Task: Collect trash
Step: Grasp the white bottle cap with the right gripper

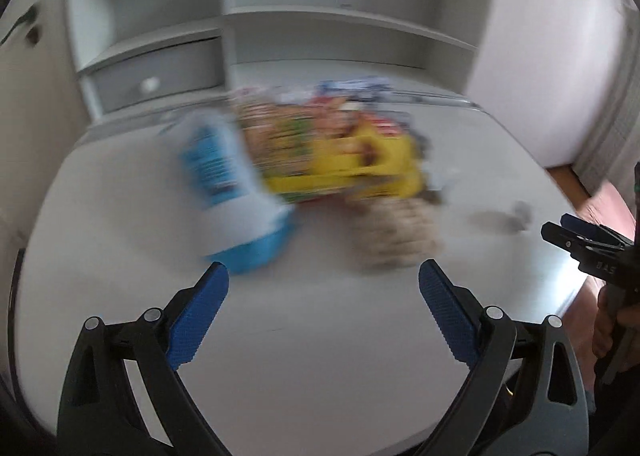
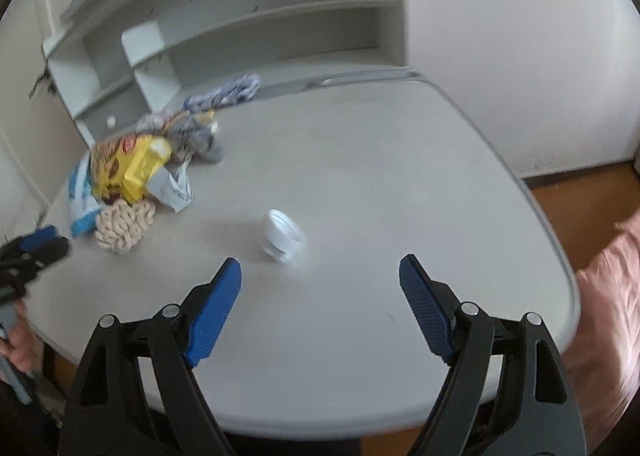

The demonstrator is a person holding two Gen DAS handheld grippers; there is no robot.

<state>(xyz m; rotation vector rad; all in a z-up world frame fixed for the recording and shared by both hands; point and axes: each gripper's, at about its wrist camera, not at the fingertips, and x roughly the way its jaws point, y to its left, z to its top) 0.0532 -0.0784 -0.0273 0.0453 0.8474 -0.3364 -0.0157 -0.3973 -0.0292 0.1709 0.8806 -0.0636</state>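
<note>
A pale grey table (image 2: pixel 360 159) with rounded corners fills the foreground, its far edge against a white shelf unit (image 2: pixel 256 23) — open shelves, dark star marks on the back panel, and a small grey drawer (image 1: pixel 156 75) with a round knob at lower left. To the right stands a plain white wall (image 2: pixel 520 35), and beneath it a strip of brown wood floor (image 2: pixel 580 183) — soft daylight, no hard shadows.

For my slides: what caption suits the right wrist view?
Open right gripper faces a crumpled white cup on the grey table; trash pile at left.
</note>
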